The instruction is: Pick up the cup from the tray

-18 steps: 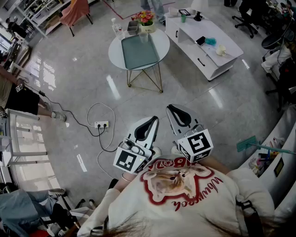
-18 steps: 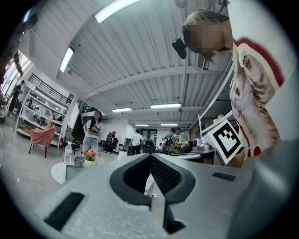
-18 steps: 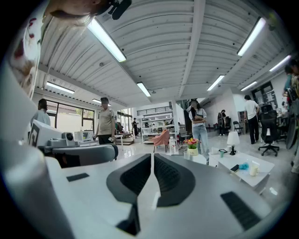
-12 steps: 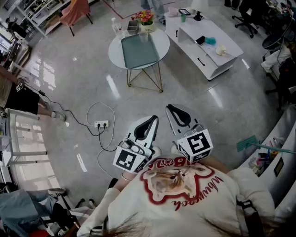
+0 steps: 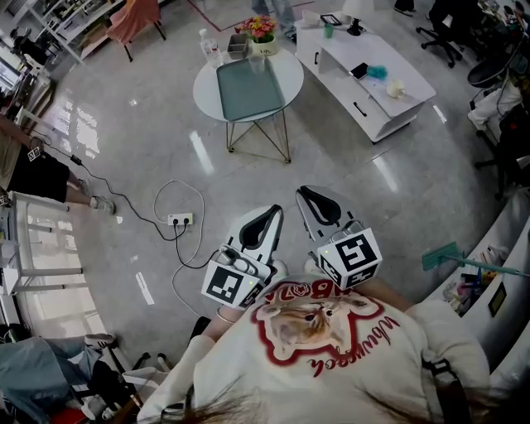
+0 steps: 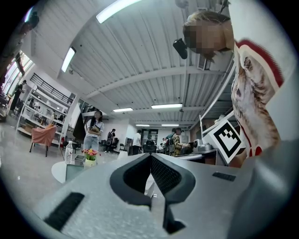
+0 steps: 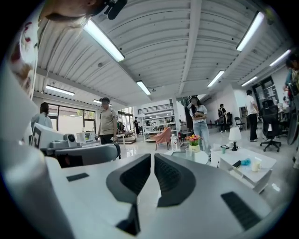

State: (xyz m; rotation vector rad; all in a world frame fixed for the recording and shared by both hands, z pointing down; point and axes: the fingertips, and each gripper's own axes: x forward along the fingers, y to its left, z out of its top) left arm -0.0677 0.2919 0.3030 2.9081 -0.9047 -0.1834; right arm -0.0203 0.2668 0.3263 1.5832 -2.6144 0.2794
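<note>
A clear cup (image 5: 257, 65) stands at the far end of a grey-green tray (image 5: 248, 91) on a round white table (image 5: 286, 79), far ahead across the floor. Both grippers are held close to the person's chest, well short of the table. My left gripper (image 5: 269, 214) is shut with nothing in it; its jaws meet at the tips in the left gripper view (image 6: 150, 156). My right gripper (image 5: 308, 193) is also shut and empty (image 7: 153, 156). The right gripper view shows the cup (image 7: 188, 152) small beside a flower pot (image 7: 194, 140) and a water bottle (image 7: 174, 141).
A low white table (image 5: 364, 70) with small items stands right of the round one. A power strip (image 5: 180, 219) with looping cables lies on the floor to the left. A pink chair (image 5: 132, 21) is far left; several people stand around.
</note>
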